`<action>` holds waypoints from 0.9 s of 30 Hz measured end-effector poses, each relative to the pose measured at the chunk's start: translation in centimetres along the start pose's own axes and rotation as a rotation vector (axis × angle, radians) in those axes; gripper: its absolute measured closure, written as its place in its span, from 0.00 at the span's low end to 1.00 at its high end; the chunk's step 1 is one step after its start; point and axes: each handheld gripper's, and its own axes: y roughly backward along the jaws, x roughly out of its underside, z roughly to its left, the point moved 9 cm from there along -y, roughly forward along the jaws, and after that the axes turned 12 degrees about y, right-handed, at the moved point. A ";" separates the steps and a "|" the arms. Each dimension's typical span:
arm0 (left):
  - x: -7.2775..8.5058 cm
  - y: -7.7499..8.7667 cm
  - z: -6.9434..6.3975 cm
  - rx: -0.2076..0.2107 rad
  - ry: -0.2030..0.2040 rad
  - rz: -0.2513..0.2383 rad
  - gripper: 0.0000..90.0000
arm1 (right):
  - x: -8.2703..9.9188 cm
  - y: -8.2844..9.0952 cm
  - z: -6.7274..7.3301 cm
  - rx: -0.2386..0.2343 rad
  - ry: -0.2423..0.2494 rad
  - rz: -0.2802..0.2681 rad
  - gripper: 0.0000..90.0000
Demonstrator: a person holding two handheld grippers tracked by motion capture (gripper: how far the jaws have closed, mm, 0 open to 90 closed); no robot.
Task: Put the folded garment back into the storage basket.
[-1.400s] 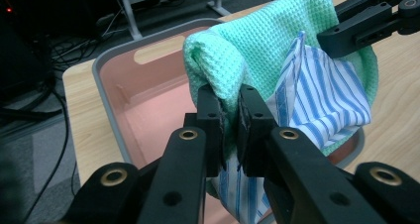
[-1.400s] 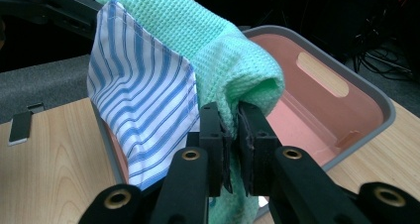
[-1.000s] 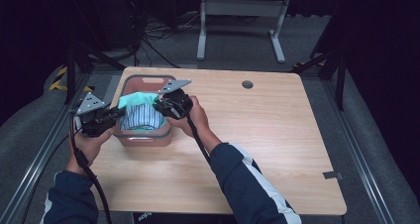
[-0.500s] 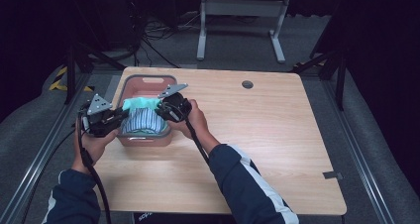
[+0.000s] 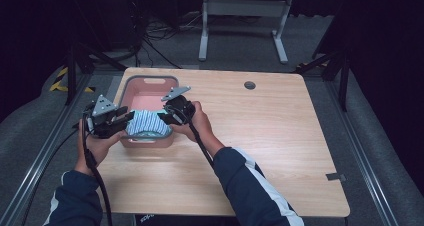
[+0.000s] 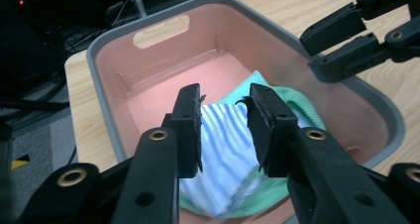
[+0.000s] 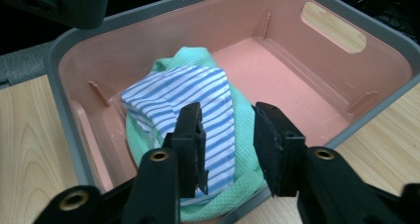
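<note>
The left tool (image 5: 125,120) sits at the left rim of the pink plastic bin with grey rim (image 5: 149,79); its jaws have just been opening and stand released, nothing gripped. Directly ahead of it lies the folded blue-and-white striped cloth (image 6: 225,149), on a mint-green knitted cloth (image 7: 245,135), against the bin's near wall. No writing is legible. The right tool (image 5: 166,117), at the right rim, has likewise just been opening, released. Beyond both tools the bin floor is bare; right of it the light wooden worktop (image 5: 280,131) is open.
</note>
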 end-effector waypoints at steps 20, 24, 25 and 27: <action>-0.3 1.0 -5.5 0.029 -0.079 -0.049 0.43 | 2.3 4.8 -1.1 0.128 0.092 0.064 0.40; 0.0 1.2 -6.8 0.040 -0.074 -0.062 0.42 | 2.8 5.8 -1.2 0.141 0.111 0.071 0.39; 0.1 1.1 -7.2 0.048 -0.078 -0.058 0.41 | 3.1 6.2 -1.3 0.147 0.113 0.077 0.38; 0.4 1.2 -8.0 0.064 -0.082 -0.056 0.41 | 3.5 6.8 -1.3 0.149 0.103 0.075 0.37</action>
